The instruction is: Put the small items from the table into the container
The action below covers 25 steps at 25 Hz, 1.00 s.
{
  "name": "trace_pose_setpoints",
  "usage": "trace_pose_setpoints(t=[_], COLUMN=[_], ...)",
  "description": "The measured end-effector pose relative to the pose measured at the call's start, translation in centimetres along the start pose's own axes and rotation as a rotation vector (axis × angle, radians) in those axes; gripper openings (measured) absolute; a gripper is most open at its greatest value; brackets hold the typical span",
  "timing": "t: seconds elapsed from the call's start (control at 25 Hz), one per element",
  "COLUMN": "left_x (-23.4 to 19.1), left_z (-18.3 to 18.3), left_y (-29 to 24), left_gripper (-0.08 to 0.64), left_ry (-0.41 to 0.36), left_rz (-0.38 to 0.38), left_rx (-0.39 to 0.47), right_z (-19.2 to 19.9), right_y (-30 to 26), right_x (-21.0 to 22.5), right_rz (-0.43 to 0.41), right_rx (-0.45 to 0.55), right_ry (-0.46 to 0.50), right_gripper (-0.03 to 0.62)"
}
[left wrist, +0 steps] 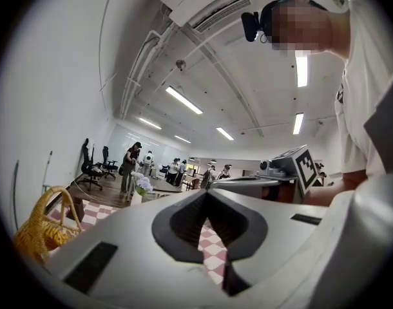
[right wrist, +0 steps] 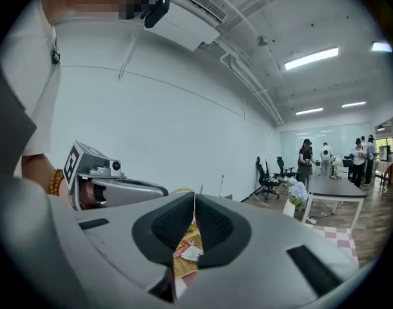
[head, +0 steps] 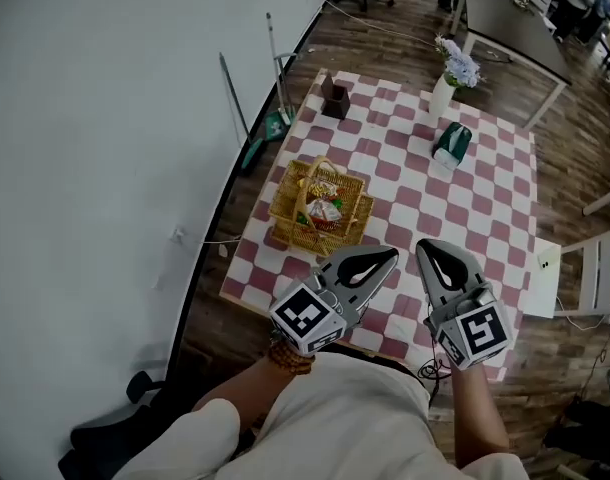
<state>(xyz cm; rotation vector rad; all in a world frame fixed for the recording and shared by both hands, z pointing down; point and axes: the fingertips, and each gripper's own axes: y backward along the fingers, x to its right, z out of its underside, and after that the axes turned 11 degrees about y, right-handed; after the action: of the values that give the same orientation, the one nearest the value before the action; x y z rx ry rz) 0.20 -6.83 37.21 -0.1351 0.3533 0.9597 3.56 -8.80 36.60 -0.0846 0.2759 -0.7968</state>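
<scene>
The left gripper (head: 390,257) and the right gripper (head: 426,247) are hovering side by side over the checkered table's (head: 405,200) near edge, both clenched tight on nothing, while the small items (head: 325,210) are sitting in the wicker basket (head: 289,184) just beyond, a green object (head: 452,140) lying farther back near the vase (head: 442,96).

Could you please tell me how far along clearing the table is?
Done: the basket holds some packets. In hand: nothing; the left gripper and right gripper are both shut and empty, over the table's near edge. Remaining: a green pack lies by the vase and a dark box sits at the far corner.
</scene>
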Motion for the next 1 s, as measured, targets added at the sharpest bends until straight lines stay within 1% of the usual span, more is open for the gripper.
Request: trace_pose_setpoints(t=[0.2, 0.32, 0.44, 0.52, 0.64, 0.8, 1.0], left_x=[3.3, 5.2, 6.9, 7.9, 9.5, 10.9, 11.6], left_z=[-0.7, -1.1, -1.5, -1.7, -2.0, -1.9, -1.4], left_y=[-0.4, -0.4, 0.0, 0.2, 0.5, 0.9, 1.0], left_gripper=[0.028, 0.028, 0.027, 0.026, 0.026, 0.028, 0.027], left_ry=[0.005, 0.024, -0.011, -0.010, 0.023, 0.020, 0.025], left_rz=[0.065, 0.090, 0.123, 0.132, 0.135, 0.150, 0.155], left_rx=[0.009, -0.004, 0.006, 0.000, -0.017, -0.023, -0.045], right_z=[-1.7, -2.3, -2.7, -3.0, -3.5, -4.2, -4.6], right_y=[4.0, 6.0, 7.9, 8.8, 10.1, 11.3, 12.0], right_x=[-0.3, -0.4, -0.6, -0.7, -1.1, -2.1, -2.8], right_rz=[0.060, 0.092, 0.124, 0.141, 0.146, 0.140, 0.147], right_rx=[0.034, 0.045, 0.058, 0.061, 0.076, 0.093, 0.093], right_ry=[-0.009, -0.033, -0.053, -0.061, -0.071, -0.047, -0.019], right_gripper=[0.005, 0.006, 0.011, 0.011, 0.011, 0.009, 0.006])
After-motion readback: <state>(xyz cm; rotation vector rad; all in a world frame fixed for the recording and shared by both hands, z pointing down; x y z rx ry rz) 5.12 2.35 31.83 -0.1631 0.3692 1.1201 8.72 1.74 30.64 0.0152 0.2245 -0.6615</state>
